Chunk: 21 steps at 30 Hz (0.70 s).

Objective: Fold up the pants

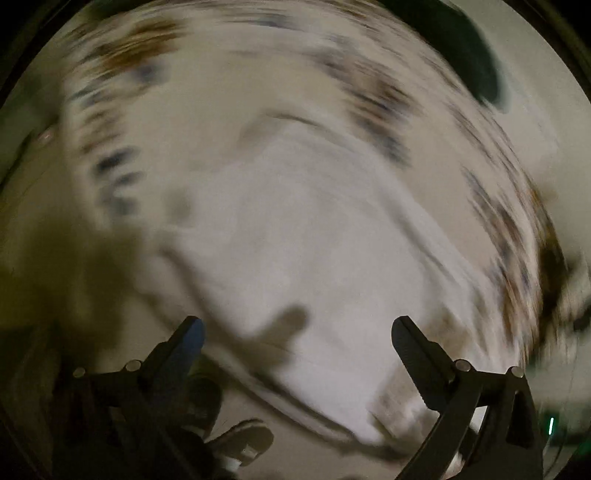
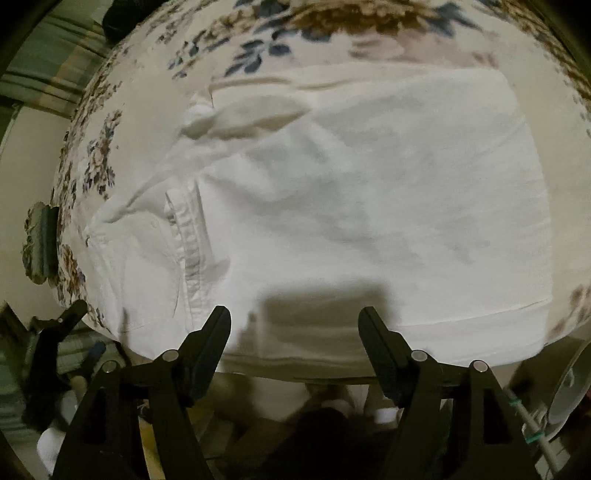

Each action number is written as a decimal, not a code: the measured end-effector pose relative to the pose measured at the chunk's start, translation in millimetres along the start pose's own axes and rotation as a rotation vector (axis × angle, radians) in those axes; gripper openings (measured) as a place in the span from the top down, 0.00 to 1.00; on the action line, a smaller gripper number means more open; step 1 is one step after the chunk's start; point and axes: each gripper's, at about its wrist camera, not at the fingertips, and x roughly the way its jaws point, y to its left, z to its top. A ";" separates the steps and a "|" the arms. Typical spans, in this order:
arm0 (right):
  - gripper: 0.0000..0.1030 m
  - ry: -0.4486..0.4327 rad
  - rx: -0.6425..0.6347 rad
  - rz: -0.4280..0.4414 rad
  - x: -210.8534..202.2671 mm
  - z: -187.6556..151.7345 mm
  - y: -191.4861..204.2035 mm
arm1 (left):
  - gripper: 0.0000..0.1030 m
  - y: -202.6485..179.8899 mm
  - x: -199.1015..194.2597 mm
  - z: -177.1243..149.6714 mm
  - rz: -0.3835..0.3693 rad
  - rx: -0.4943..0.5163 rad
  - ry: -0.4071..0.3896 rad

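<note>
White pants [image 2: 351, 192] lie flat and folded on a round table under a flowered cloth [image 2: 258, 48]. Their waistband and fly are at the left, and a straight folded edge runs along the near side. My right gripper [image 2: 294, 312] hovers open over that near edge, nothing between its fingers, its shadow on the fabric. The left wrist view is heavily blurred. There the pants [image 1: 303, 229] fill the middle, and my left gripper [image 1: 297, 323] stands wide open above them, holding nothing.
The table's rim curves just below the right gripper, with floor beyond. A white round object [image 2: 569, 391] stands at the lower right. A dark item [image 2: 122, 18] rests at the far left edge of the table. A black tool-like shape [image 2: 62, 321] sits off the table's left side.
</note>
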 end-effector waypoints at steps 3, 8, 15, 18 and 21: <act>0.28 0.014 -0.003 -0.001 10.6 1.1 2.2 | 0.10 41.8 14.6 19.7 0.003 -0.148 -0.013; 0.28 0.005 -0.063 -0.076 36.4 4.5 23.1 | 0.85 46.6 13.3 39.8 -0.087 -0.145 -0.083; 0.28 0.025 -0.107 -0.139 52.6 5.6 29.6 | 0.86 10.7 -20.1 54.3 -0.147 0.016 -0.214; 0.28 0.033 -0.109 -0.139 52.1 6.3 28.6 | 0.91 21.9 9.0 61.1 -0.075 -0.018 -0.204; 0.28 0.038 -0.087 -0.120 50.7 7.4 24.3 | 0.91 48.7 36.0 75.6 -0.070 -0.126 -0.147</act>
